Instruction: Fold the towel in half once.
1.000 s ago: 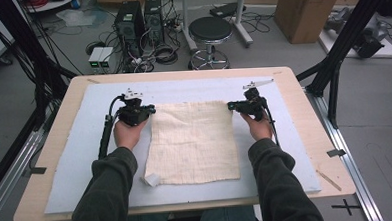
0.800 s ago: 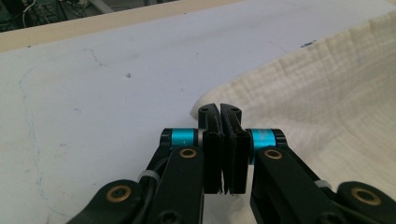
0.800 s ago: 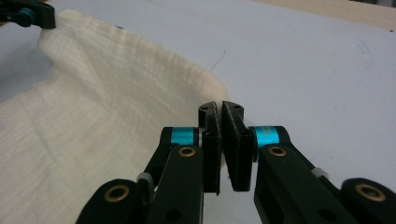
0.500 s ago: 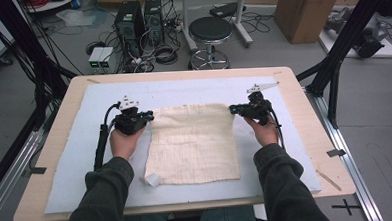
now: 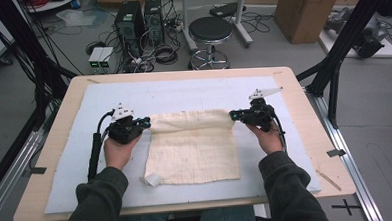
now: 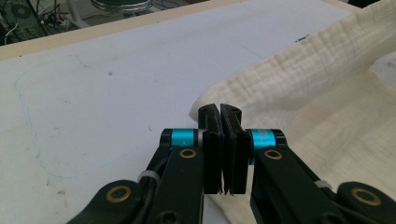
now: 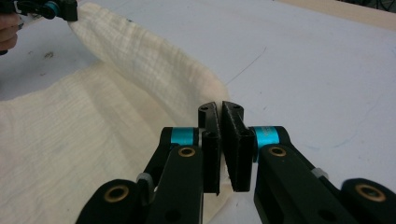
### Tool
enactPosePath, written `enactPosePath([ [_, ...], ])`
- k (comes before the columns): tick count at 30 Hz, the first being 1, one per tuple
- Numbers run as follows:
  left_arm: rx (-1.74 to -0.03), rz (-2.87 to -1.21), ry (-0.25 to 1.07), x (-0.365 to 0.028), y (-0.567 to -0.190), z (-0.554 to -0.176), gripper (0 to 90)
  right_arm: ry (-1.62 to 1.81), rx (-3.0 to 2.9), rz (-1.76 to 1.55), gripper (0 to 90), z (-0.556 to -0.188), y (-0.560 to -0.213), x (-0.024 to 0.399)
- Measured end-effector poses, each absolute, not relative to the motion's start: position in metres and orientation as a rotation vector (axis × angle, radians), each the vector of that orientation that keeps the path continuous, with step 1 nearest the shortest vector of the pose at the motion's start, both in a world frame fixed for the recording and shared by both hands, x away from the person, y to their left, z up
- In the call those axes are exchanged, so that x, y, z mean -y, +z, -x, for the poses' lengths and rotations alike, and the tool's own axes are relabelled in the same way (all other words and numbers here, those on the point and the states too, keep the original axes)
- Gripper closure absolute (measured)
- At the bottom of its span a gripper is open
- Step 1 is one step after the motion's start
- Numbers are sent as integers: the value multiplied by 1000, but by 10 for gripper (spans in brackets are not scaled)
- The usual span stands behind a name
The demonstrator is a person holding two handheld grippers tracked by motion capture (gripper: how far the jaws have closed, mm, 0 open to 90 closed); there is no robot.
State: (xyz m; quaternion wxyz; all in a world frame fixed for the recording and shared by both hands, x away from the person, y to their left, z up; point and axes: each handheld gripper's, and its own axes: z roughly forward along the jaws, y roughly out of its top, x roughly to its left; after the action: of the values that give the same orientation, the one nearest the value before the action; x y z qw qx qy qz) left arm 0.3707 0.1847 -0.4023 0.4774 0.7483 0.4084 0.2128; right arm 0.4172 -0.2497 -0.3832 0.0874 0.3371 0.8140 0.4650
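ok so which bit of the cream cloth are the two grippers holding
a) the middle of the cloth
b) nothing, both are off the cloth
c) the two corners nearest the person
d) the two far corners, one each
d: in the high view the left gripper and the right gripper each pinch one far corner of the cloth, its far edge raised between them.

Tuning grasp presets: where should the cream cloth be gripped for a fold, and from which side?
By its two far corners, each approached from its outer side. The left gripper and right gripper are shut on the cloth there, lifting that edge evenly while the near edge lies flat.
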Motion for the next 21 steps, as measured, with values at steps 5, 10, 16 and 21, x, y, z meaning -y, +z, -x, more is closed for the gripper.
enactPosePath([
  [5,-977,-1855,522,-184,-401,-361,872,1408,-2423,-990,859,-409,-385,253],
  [10,-964,-1848,520,-186,-401,-352,872,1409,-2431,-983,859,-401,-386,254],
  [16,-949,-1850,508,-187,-406,-340,872,1405,-2445,-957,859,-392,-389,255],
  [21,-941,-1842,498,-190,-409,-332,872,1402,-2463,-938,859,-384,-392,254],
])
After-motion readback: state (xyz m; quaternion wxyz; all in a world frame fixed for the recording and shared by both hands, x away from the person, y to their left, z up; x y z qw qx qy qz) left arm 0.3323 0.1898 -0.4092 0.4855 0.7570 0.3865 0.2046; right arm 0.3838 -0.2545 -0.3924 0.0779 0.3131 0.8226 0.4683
